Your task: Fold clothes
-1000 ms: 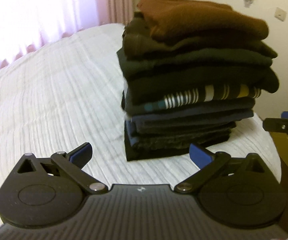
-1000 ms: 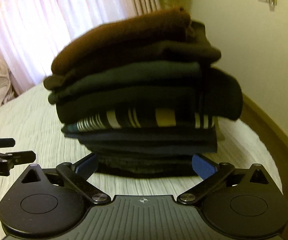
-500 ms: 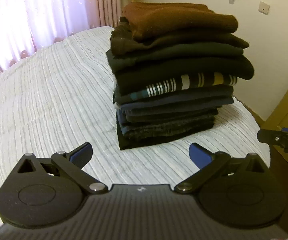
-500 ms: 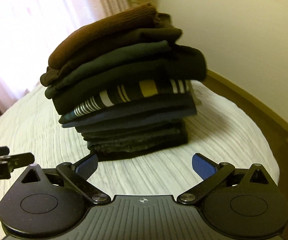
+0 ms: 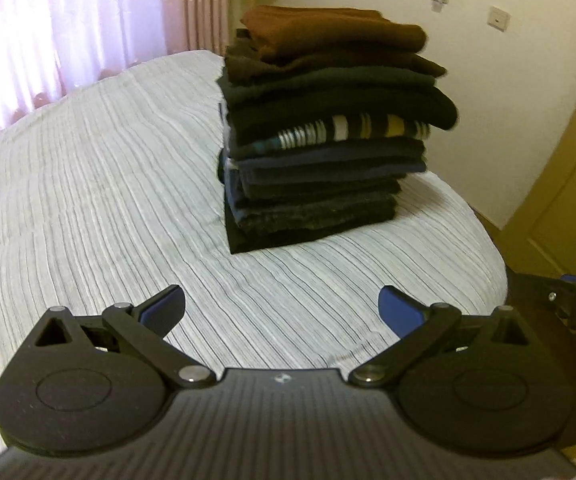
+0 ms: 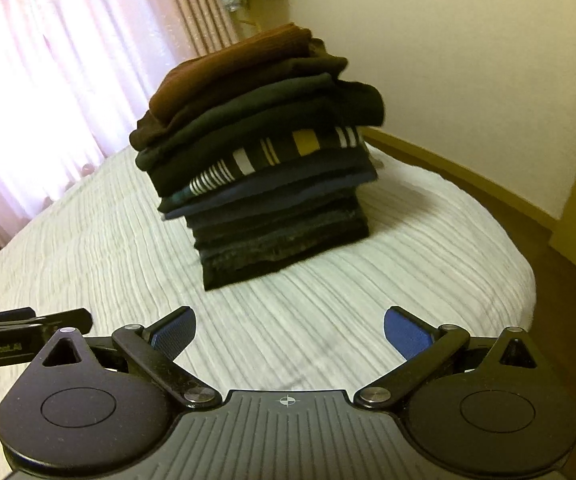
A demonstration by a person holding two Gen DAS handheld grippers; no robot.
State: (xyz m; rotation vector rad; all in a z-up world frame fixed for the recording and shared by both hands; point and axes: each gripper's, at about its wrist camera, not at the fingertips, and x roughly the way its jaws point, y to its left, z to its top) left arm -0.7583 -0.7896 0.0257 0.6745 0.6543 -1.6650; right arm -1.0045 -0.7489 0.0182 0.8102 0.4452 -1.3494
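Dark folded stack (image 5: 328, 132) now farther off.

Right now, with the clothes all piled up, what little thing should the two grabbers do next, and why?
Probably turn away to look for another garment. The stack of folded clothes stands finished on the bed, brown sweater on top. The left gripper and right gripper are both open, holding nothing, and no unfolded clothes lie on the bedspread in front of them.
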